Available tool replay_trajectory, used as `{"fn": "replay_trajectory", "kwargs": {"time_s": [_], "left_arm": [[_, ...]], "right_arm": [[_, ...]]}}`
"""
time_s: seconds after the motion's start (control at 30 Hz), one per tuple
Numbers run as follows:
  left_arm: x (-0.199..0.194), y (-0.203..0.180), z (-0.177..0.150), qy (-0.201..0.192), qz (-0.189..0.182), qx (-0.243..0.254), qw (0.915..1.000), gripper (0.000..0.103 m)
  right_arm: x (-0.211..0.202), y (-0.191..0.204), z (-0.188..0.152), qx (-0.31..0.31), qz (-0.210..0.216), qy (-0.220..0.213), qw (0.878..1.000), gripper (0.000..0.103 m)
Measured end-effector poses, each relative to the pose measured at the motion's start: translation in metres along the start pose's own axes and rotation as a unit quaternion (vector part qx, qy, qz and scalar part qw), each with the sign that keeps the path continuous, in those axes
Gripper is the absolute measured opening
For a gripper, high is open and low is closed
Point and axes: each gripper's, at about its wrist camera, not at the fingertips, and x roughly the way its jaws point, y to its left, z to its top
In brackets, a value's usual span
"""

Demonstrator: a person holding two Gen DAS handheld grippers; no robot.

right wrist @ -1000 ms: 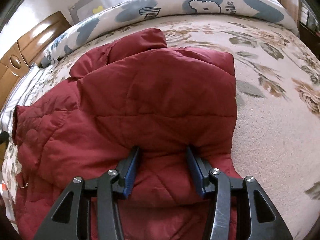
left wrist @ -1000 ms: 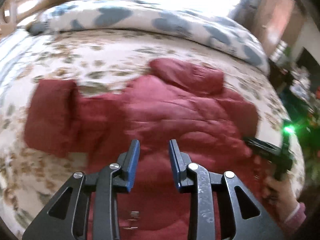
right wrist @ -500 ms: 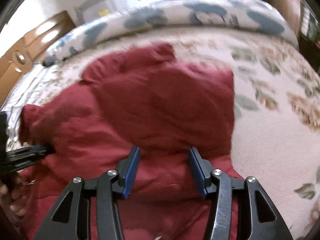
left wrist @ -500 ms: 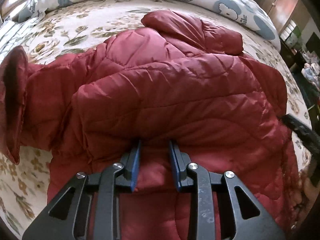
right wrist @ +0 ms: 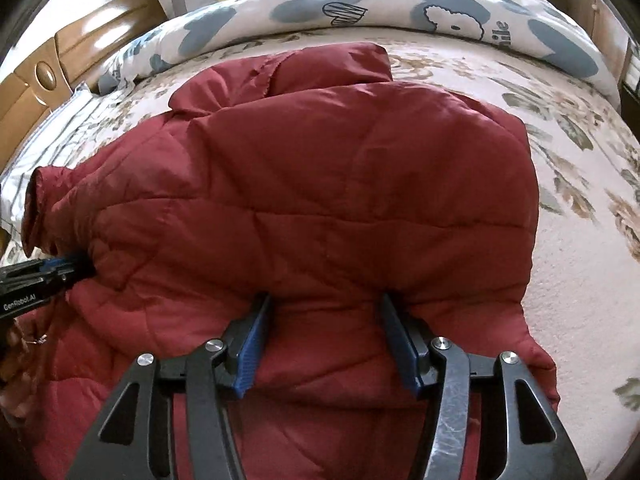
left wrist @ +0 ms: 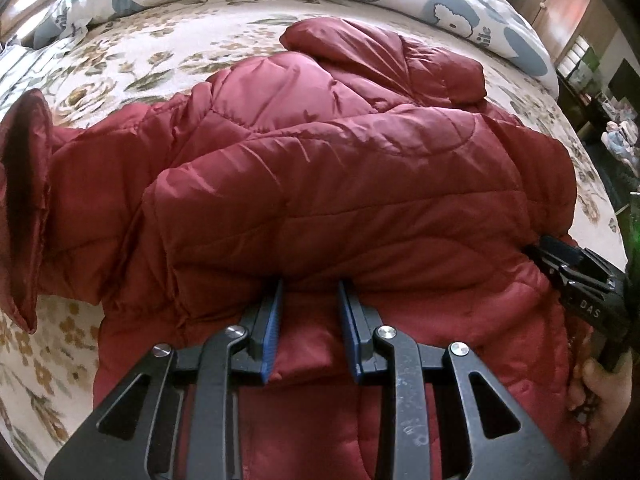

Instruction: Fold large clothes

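Dark red quilted puffer jacket [left wrist: 340,184] lies spread across floral bed cover, shiny fabric creased, stitched in diamond-like panels. Lower part folded up over body, forming thick rounded fold edge nearest both cameras. Collar or hood [left wrist: 384,64] bunched at far end, toward pillow side. One sleeve [left wrist: 24,208] sticks out sideways, cuff opening upturned and showing dark lining.

both wrist cameras sit low and close behind their own fingers, looking across the bed toward the rolled duvet [left wrist: 460,4]; both share the red padded jacket [left wrist: 340,184], and each catches the other gripper at its frame edge
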Motion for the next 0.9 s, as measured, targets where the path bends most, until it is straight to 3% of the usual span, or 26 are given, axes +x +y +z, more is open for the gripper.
{"fn": "replay_trajectory", "kwargs": {"time_s": [0.23,0.3,0.37,0.6,0.9], "left_arm": [[-0.018,0.005,-0.002,-0.004,-0.009,-0.011,0.9999,0.027],[-0.029,0.008,-0.006,-0.013,0.002,-0.011,0.9999,0.030],[-0.036,0.011,-0.010,-0.020,0.009,-0.014,0.9997,0.043],[-0.058,0.034,-0.024,-0.034,0.021,-0.045,0.9982,0.045],[-0.081,0.074,-0.037,-0.058,0.053,-0.100,0.9918,0.066]], "right_arm": [[-0.008,-0.005,0.000,0.013,0.014,-0.006,1.000,0.057],[-0.016,-0.007,0.001,0.026,0.022,-0.009,0.999,0.057],[-0.025,-0.008,0.001,0.035,0.029,-0.017,0.999,0.057],[-0.056,-0.001,-0.009,0.038,0.057,-0.031,0.997,0.058],[-0.069,0.016,-0.029,0.031,0.084,-0.023,0.996,0.060]]}}
